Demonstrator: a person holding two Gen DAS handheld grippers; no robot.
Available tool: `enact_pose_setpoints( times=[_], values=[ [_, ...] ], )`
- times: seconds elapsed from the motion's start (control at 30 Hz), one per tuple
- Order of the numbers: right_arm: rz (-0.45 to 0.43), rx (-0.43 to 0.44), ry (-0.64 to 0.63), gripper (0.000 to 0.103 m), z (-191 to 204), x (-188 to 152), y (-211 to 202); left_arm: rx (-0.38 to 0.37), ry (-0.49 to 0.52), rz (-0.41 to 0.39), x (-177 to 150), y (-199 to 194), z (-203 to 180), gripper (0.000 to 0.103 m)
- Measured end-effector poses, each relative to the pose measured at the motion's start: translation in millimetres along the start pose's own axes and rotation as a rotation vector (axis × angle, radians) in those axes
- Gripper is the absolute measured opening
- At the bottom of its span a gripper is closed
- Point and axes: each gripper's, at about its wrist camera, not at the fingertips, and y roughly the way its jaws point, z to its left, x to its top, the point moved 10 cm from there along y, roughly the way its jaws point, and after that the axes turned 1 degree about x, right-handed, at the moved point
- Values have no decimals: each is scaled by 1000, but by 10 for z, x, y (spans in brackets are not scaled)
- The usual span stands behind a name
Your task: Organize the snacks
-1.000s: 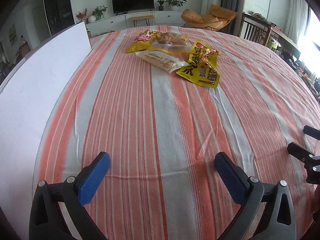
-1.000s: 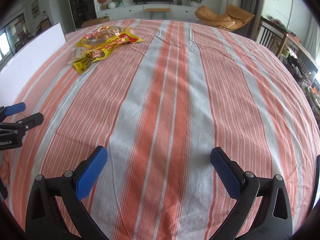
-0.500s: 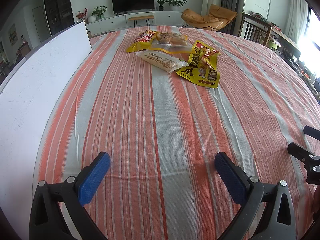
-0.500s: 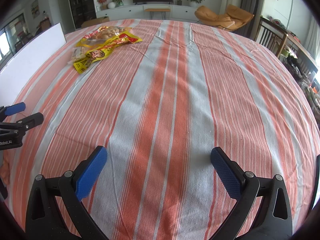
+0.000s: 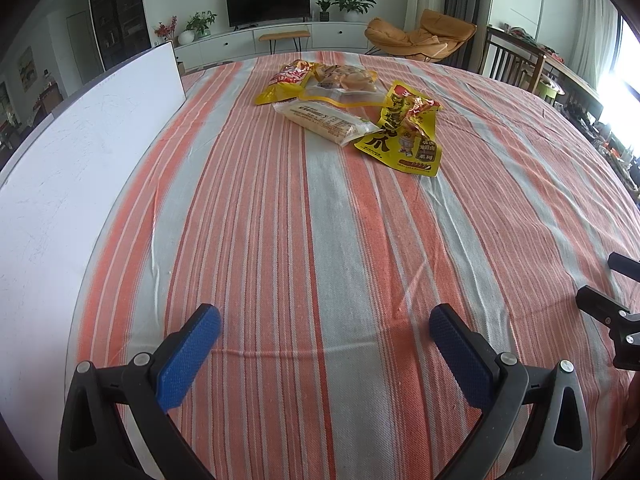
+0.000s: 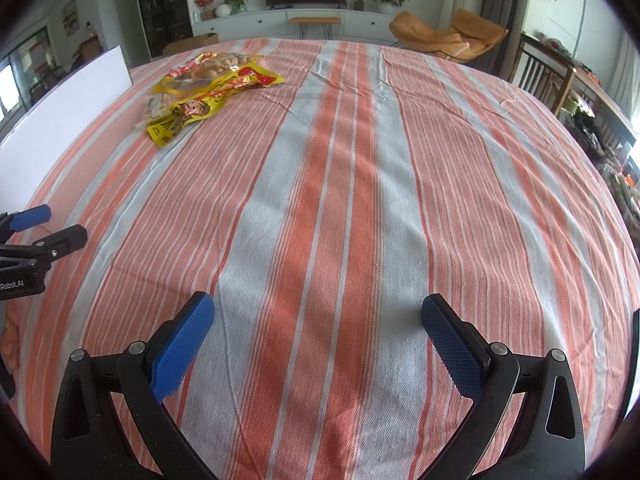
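A small heap of snack packets lies at the far side of the striped tablecloth [image 5: 328, 220]. It holds a yellow packet with a cartoon figure [image 5: 404, 136], a pale clear-wrapped biscuit pack [image 5: 324, 120], a clear bag of round pastries [image 5: 346, 78] and a yellow-red packet [image 5: 286, 80]. In the right wrist view the same heap [image 6: 208, 88] sits far left. My left gripper [image 5: 324, 340] hangs open over bare cloth near the front edge. Off to its right, my right gripper [image 6: 318, 332] is open too, with nothing between its blue pads.
A white board [image 5: 72, 168] runs along the table's left side. Dark wooden chairs [image 5: 516, 64] stand past the right edge. Behind the table are a TV cabinet and an orange lounge chair [image 5: 424, 36]. The other gripper's tips [image 5: 612, 304] show at the right edge.
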Motion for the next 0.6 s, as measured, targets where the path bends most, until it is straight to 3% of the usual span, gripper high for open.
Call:
enact_pose_setpoints(
  times=[0.27,0.4,0.47,0.6],
  values=[
    [0,0,0,103,0,-3,2,-6,1,8,2,9,8,103],
    [0,0,0,103,0,-3,2,-77,-14,64,56,9,25,103],
    [0,0,0,103,0,-4,1,-110,-47,62,199,-9,72,103],
    [0,0,0,103,1,-3,1,-95,-70,21,774,-38,221,103]
  ],
)
